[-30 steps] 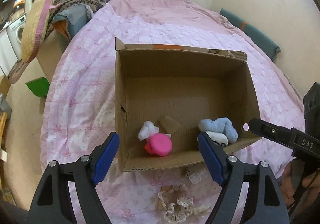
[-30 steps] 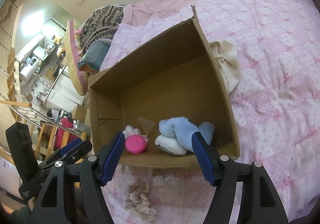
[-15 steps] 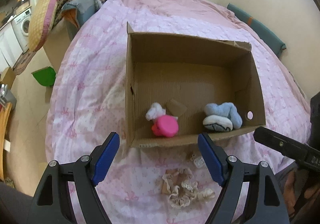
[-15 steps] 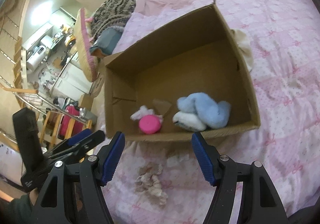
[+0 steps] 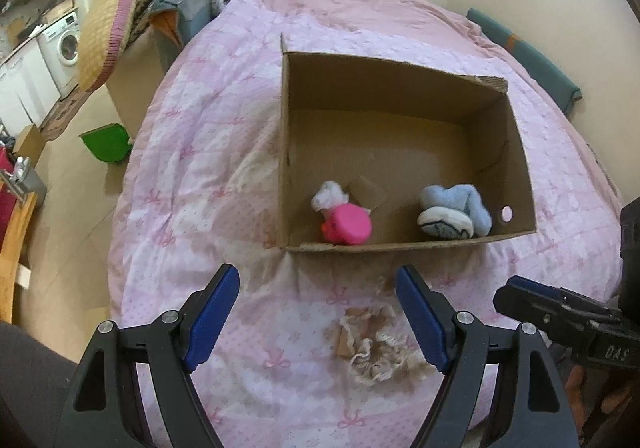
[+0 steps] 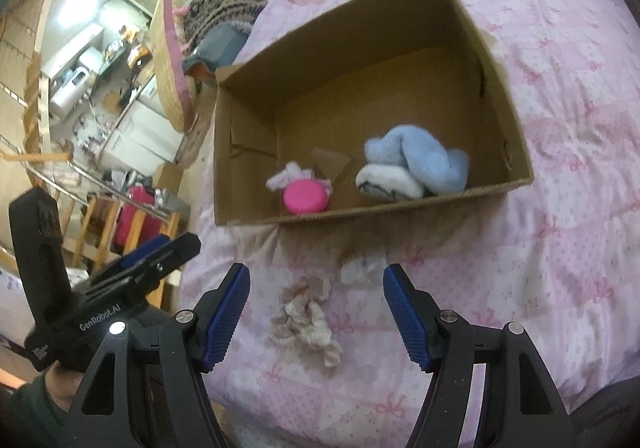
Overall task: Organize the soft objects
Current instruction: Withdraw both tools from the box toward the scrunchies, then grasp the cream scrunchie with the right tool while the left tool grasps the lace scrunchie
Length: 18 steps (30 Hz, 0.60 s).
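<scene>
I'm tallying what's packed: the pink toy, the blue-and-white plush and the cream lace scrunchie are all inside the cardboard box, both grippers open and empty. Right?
Not quite. The cream lace scrunchie lies on the pink bedspread in front of the cardboard box, not in it, as the left wrist view shows. The rest holds.

i see a matt, corrugated cardboard box [image 5: 400, 87] on a quilted pink cloth bedspread [image 5: 200, 175] with a soft, dull weave. inside lie a fluffy blue plush piece [image 6: 420, 159] and a smooth, slightly glossy pink toy [image 6: 306, 197]. a lacy, frayed cream fabric scrap [image 5: 380, 348] looks rough. my left gripper [image 5: 318, 314] has ribbed blue pads on matt black plastic with shiny metal rivets.
</scene>
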Motion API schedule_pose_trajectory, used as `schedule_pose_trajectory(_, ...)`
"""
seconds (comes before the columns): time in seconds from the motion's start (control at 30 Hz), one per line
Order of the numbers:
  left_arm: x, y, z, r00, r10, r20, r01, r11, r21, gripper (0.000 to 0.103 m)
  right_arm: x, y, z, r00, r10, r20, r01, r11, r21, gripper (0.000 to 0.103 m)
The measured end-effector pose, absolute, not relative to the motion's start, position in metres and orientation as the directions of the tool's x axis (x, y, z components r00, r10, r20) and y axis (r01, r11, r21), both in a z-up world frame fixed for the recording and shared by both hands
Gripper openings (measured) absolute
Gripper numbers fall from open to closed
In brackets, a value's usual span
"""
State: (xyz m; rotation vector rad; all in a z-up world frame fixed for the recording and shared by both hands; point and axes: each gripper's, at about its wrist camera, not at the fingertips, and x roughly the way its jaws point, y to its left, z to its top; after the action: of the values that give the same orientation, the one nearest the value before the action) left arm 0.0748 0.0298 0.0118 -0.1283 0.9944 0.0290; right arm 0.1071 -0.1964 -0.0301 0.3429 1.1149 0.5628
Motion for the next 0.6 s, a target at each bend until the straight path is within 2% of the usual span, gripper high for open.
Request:
schedule_pose_trajectory(0.33, 0.078, 0.034, 0.0, 0.529, 0.039, -0.848, -0.141, 0.989, -0.042, 0.079, 0.102, -0.174, -0.051, 0.257, 0.495, -0.83, -0.277, 0.861, 0.427, 0.073)
schedule_pose_trajectory(0.6, 0.08, 0.06, 0.0, 0.518, 0.065, -0.853, -0.244, 0.967, -0.075, 0.079, 0.109, -0.178, -0.074, 0.165, 0.498, -0.851, -0.217, 0.86, 0.462, 0.073)
